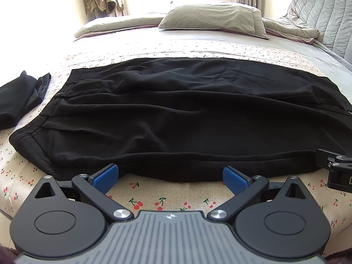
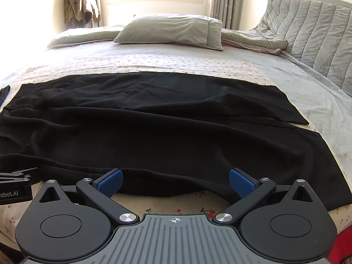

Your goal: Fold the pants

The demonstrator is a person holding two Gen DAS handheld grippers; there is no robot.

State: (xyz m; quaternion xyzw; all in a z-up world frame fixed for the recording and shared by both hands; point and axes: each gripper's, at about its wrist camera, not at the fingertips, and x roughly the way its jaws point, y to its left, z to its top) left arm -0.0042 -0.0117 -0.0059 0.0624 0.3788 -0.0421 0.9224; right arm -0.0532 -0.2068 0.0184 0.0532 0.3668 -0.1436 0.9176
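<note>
Black pants point(image 1: 171, 114) lie spread sideways across the cherry-print bedsheet point(image 1: 158, 195), waistband to the left, leg hems to the right point(image 2: 292, 114). My left gripper point(image 1: 170, 176) stands open at the pants' near edge, blue pads point(image 1: 105, 177) just touching the fabric's hem line, nothing between them. My right gripper point(image 2: 175, 179) is open too, at the near edge of the pants point(image 2: 154, 127) further toward the legs, holding nothing. Each gripper's body shows at the side of the other's view: the right one point(image 1: 336, 169), the left one point(image 2: 15, 184).
A second dark garment point(image 1: 19, 99) lies bunched on the sheet left of the waistband. A grey pillow point(image 1: 213, 19) and folded quilt sit at the far side, a padded headboard point(image 2: 319, 37) at right. Clothes point(image 2: 81, 2) hang by the window.
</note>
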